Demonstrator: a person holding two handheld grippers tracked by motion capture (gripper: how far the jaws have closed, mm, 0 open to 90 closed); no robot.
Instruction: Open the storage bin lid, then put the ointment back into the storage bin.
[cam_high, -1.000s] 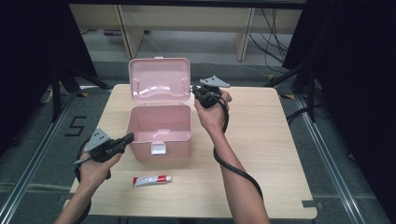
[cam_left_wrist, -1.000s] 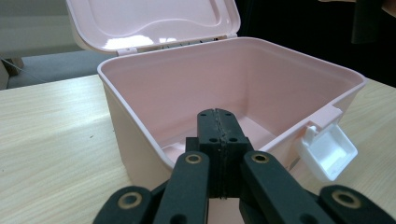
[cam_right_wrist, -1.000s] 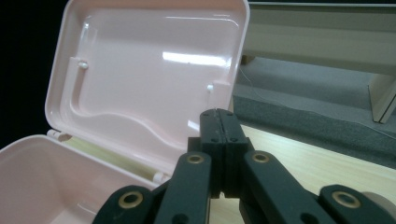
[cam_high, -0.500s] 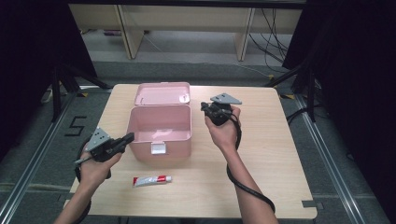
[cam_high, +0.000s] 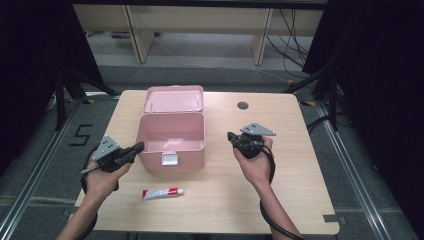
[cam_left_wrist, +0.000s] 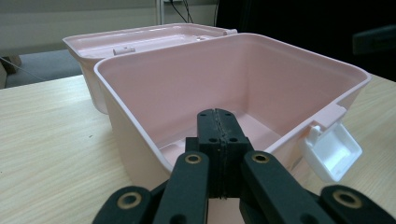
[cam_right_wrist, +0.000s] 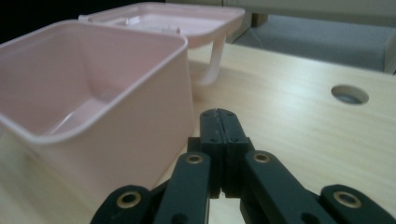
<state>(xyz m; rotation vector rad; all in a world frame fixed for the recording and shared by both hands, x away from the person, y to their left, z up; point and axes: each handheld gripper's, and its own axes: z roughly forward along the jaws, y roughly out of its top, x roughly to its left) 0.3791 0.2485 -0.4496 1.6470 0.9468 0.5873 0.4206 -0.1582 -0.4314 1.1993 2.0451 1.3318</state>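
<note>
High view: wood table (cam_high: 300, 190), grey floor, dark curtains.

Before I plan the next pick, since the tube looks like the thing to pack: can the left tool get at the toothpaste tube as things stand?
Probably yes. The tube lies alone on bare table in front of the pink box, just beside the left tool; nothing sits between them. The tool is shut, so it must open first.

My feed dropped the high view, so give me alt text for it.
An open pink box, lid laid flat behind it, stands on a wooden table. The left hand-held gripper touches its left side, the right hand-held gripper hovers beside it, both shut; a tube lies in front.
</note>
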